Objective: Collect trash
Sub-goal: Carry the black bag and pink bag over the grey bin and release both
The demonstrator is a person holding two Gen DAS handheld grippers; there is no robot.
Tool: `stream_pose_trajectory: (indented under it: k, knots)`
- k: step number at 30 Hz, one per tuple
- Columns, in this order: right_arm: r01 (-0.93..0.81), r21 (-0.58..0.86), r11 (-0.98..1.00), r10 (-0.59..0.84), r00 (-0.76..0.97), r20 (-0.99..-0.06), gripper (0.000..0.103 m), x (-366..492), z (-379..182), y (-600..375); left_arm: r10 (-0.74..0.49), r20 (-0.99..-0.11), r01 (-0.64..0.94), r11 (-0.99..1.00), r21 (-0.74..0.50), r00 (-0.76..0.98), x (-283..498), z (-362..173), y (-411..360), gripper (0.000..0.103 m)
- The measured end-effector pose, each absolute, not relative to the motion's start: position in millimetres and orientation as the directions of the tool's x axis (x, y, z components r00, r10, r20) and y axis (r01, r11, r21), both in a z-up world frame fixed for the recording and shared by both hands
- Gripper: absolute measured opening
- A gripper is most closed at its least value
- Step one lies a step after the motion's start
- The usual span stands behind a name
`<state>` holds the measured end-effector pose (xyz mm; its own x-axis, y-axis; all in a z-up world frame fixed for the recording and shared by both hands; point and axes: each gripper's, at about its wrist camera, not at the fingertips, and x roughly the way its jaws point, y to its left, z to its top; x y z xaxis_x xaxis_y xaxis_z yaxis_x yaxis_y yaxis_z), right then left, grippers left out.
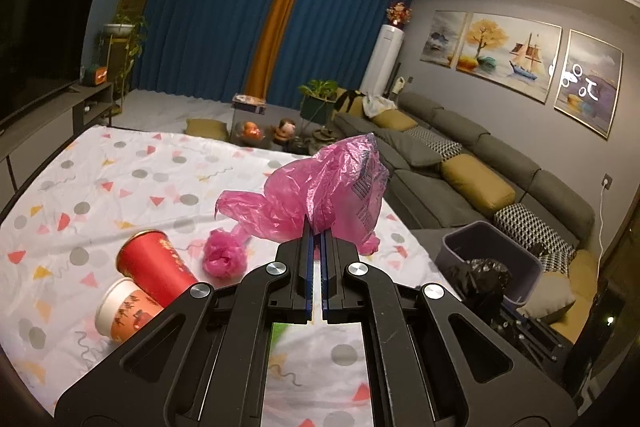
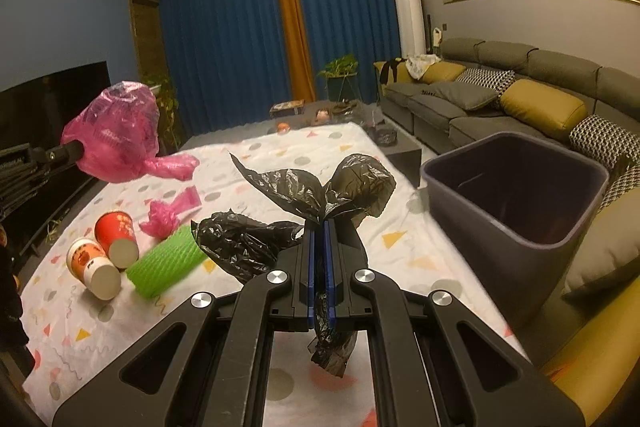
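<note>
My left gripper (image 1: 319,227) is shut on a crumpled pink plastic bag (image 1: 320,195), lifted off the patterned cloth; the right wrist view shows that bag (image 2: 116,135) hanging at the left with the left gripper (image 2: 74,149) behind it. My right gripper (image 2: 319,223) is shut on a black plastic bag (image 2: 280,223), held above the cloth left of the grey bin (image 2: 516,223). On the cloth lie a red paper cup (image 2: 116,237), a white and orange paper cup (image 2: 92,267), a green foam net (image 2: 168,263) and a small pink bag wad (image 2: 160,219).
The table (image 2: 360,167) wears a white cloth with dots and triangles. A grey sofa (image 2: 500,99) with yellow and chequered cushions runs along the right. A dark low table (image 2: 340,111) with clutter stands beyond. A TV (image 1: 40,39) on a cabinet is on the left.
</note>
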<state>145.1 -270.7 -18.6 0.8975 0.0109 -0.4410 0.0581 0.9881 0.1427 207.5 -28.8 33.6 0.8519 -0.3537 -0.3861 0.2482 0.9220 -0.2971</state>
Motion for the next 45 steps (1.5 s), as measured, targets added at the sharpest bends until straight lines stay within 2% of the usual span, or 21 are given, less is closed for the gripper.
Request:
stream_pose_trajectory:
  k: [11,24,30,45]
  knots:
    - [0.146,0.131,0.981,-0.085,0.919,-0.385,0.005,136.1,-1.0,-311.7,-0.442,-0.384,0.361,0.894,-0.265,0.811,212.5,37.2,-99.6,0.002]
    - [0.324,0.097,0.941,-0.276,0.902,-0.331,0.005,136.3,20.7,-389.7,-0.582,-0.396,0.531,0.812,-0.241,0.711,231.6,37.3,-214.9,0.002]
    - [0.364,0.071,0.929,-0.322,0.885,-0.336,0.005,144.4,16.1,-400.5,-0.613,-0.41,0.575,0.786,-0.229,0.675,240.0,31.4,-256.2,0.002]
    - [0.411,0.069,0.909,-0.367,0.867,-0.337,0.005,150.7,8.3,-428.0,-0.627,-0.438,0.608,0.767,-0.205,0.644,255.7,18.9,-304.5,0.002]
